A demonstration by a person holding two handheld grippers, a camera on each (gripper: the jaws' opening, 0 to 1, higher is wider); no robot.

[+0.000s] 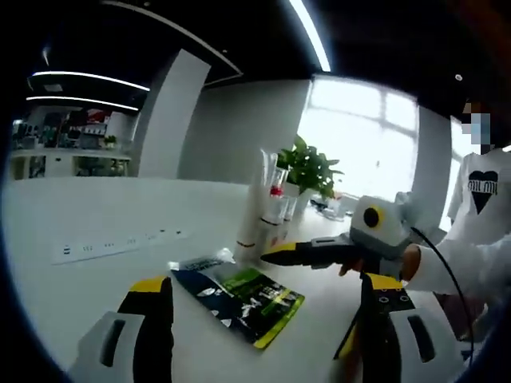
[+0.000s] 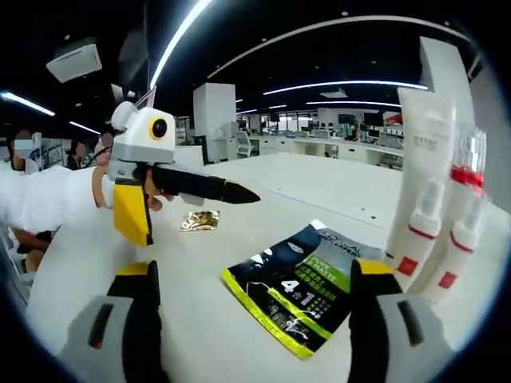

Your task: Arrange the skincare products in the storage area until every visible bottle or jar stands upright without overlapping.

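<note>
A dark blue and green sachet (image 1: 239,299) (image 2: 299,295) lies flat on the white table (image 1: 96,215). Just behind it stand a tall white tube (image 2: 423,152) and clear bottles with red bands (image 2: 461,215), all upright and close together; in the left gripper view this cluster (image 1: 267,207) sits mid-table. My left gripper (image 1: 267,307) is open, with its jaws either side of the sachet and short of it. My right gripper (image 2: 259,311) is also open, low in front of the sachet. Each gripper shows side-on in the other's view: the right (image 1: 271,255), the left (image 2: 249,194).
A small gold sachet (image 2: 200,221) lies farther back on the table. A potted plant (image 1: 310,167) stands behind the bottles. A power strip (image 1: 120,243) runs along the table. A person in white (image 1: 479,199) stands at the table's side.
</note>
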